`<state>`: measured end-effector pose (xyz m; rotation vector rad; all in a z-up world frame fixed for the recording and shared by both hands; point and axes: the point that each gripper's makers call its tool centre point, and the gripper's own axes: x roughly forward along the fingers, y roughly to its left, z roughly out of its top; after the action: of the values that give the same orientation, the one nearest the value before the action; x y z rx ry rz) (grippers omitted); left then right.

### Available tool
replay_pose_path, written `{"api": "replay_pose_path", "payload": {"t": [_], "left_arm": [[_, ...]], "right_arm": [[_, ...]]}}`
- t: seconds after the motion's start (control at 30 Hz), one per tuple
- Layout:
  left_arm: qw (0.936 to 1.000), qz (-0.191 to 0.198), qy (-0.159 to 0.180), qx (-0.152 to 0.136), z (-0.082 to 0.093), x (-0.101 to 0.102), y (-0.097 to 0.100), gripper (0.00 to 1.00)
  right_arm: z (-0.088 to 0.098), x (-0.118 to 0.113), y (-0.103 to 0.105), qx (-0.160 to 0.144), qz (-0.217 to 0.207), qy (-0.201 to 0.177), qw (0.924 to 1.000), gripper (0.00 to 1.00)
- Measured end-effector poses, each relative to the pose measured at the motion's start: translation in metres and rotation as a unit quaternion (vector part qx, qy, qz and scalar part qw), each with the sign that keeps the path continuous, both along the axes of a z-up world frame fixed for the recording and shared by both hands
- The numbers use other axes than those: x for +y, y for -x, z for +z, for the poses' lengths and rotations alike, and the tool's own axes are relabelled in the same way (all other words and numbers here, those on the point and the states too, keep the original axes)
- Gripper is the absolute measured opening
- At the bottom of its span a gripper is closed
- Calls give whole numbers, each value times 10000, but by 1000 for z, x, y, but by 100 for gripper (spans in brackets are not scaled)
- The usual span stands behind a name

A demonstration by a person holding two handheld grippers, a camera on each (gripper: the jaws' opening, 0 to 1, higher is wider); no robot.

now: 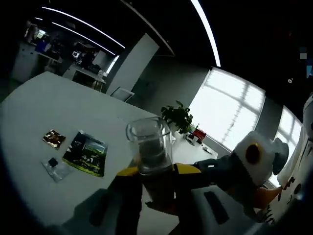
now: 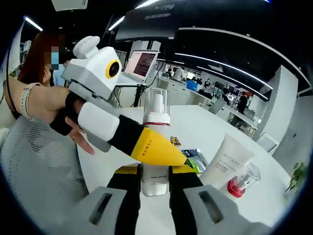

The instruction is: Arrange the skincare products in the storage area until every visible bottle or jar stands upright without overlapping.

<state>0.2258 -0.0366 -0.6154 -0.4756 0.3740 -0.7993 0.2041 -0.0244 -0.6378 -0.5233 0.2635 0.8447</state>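
No legible text on anything.

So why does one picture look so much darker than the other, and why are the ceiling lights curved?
Left gripper view: the camera faces bright windows, so they wash out and the table and bottle go dim and slightly soft. Right gripper view: even light, the white bottle sharp. In both views the fisheye lens bends the straight ceiling lights into arcs.

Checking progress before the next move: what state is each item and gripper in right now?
Pump bottle: upright, clear cap on, clamped between both grippers.
Left hand-held gripper: shut on the pump bottle.
Right hand-held gripper: shut on the pump bottle.
White tube: standing on its cap.
Red-capped bottle: tilted against the tube.
Green sachet: lying flat.
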Motion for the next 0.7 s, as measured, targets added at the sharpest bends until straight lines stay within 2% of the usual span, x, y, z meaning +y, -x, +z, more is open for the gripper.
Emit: {"api": "replay_pose_path", "payload": {"t": [0.07,0.17,0.27,0.37,0.47,0.53,0.7], "left_arm": [[10000,-59,53,41,0,-2,1,20],[9992,-169,100,345,-4,-5,4,19],[9991,-245,0,357,-4,-8,4,18],[9984,-246,-457,201,-10,-5,1,18],[9952,-279,-938,76,-19,-2,-4,18],[9909,-335,-1302,14,-28,0,-6,18],[9810,-603,-1834,-178,-42,-2,-10,18]], "right_arm": [[0,-1,1,-53,18,28,10000,22],[-2,-3,1,8,60,33,10000,22],[-4,-4,2,62,78,33,9999,22],[-5,-10,4,65,119,102,9999,21],[-5,-15,6,174,97,8,9998,21],[-2,-19,7,214,39,-122,9997,21],[3,-22,10,305,83,-267,9991,20]]}}
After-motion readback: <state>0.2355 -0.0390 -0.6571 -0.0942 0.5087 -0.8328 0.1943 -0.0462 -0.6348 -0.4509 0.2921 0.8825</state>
